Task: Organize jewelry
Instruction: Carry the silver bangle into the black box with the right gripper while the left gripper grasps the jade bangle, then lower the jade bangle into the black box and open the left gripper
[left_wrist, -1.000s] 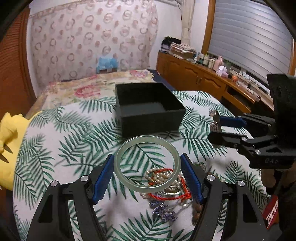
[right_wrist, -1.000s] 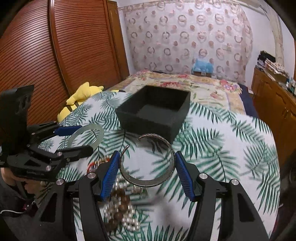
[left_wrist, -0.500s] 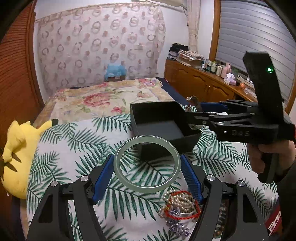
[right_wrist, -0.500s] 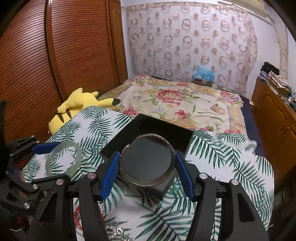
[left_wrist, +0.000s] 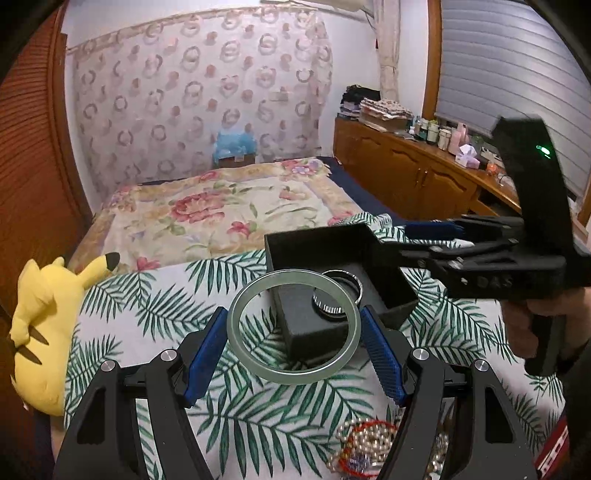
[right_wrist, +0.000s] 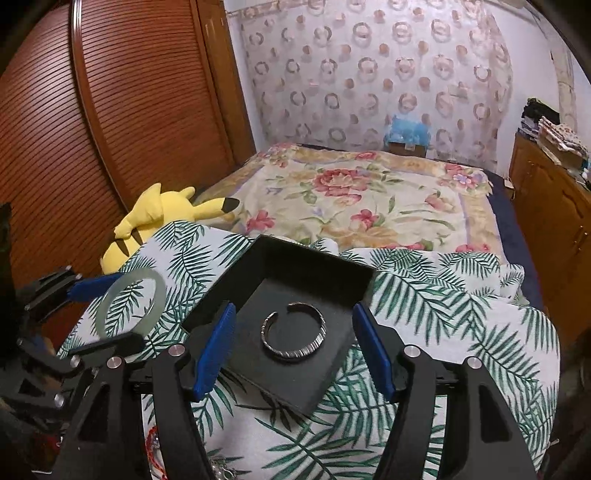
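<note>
Left wrist view: the left claw (left_wrist: 293, 349) pinches a smooth, pale-green glassy bangle (left_wrist: 258, 365) between ribbed blue pads. The right claw (right_wrist: 291, 349), just opening, stands spread above the matte black square box (right_wrist: 314, 271), where the ridged silver cuff (right_wrist: 293, 350) lies loose.

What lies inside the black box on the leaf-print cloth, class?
Inside the black box lies one open silver cuff bracelet, flat on its dark floor. The near walls and the right gripper's fingers cover the floor's edges, so nothing can be told about those strips.
</note>
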